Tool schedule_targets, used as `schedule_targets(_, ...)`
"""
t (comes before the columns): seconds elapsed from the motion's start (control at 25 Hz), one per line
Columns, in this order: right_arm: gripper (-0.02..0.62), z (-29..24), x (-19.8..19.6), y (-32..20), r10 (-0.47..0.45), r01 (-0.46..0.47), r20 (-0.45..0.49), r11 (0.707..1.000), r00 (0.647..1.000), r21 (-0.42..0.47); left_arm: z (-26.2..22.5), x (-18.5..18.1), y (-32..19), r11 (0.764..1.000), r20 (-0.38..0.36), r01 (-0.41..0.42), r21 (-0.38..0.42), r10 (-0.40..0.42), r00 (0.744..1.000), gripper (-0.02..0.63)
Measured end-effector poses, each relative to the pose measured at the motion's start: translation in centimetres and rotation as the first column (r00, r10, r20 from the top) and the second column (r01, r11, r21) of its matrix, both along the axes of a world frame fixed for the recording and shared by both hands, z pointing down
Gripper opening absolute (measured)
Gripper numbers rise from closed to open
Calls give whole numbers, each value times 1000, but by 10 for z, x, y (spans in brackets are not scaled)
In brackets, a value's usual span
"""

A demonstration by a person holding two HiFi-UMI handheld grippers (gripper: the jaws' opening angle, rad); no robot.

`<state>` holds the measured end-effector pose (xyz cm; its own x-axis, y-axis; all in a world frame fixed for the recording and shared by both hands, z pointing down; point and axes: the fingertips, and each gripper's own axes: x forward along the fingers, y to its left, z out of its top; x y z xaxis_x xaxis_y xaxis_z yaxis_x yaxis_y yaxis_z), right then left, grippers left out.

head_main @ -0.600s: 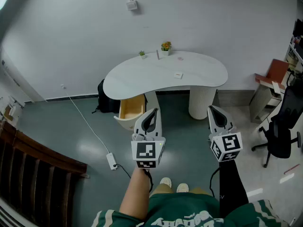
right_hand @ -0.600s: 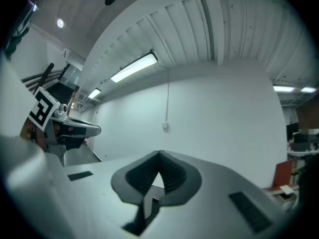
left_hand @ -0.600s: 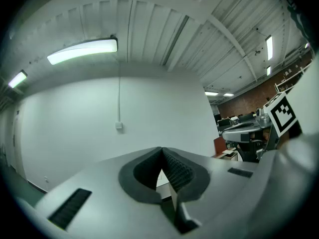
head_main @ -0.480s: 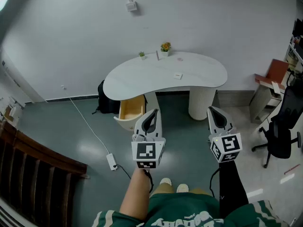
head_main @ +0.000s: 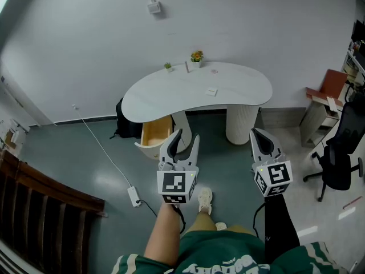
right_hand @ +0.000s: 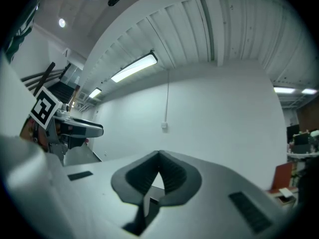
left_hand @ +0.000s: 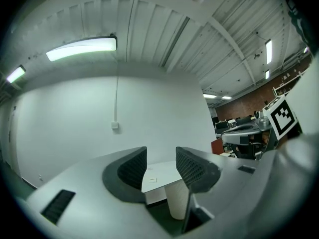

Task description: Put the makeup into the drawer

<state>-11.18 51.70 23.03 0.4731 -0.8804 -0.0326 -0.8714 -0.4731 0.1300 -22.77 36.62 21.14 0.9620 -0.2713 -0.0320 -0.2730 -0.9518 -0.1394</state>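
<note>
Ahead — drawer [head_main: 157, 131] ajar beneath table [head_main: 171, 93]

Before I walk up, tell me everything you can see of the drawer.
The drawer stands pulled open under the left end of the white table, jutting toward you. Its inside looks like pale wood, and its front looks white and curved. The part of the inside that shows looks empty; the back is hidden under the tabletop. Nothing but the table seems to touch it. A black bag sits on the floor behind it, to the left. Only the head view shows it.
</note>
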Motion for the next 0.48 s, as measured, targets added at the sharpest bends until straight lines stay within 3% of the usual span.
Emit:
schedule_targets(0.08, 3, 4, 5, -6, -2, 2, -12, 1000, 1000, -17, 1, 7, -5, 1000, -9, -2, -7, 2, 1000, 204)
schedule_targets(0.28, 5, 7, 31, -30, 3, -3, -18, 1000, 1000, -30, 1, 32, -35, 999, -32, 14, -31, -15, 999, 204)
schedule_targets(0.48, 5, 16, 70, -57, 16, -16, -2, 999, 1000, -38, 6, 67, -73, 998, -35, 49, -38, -50, 998, 166)
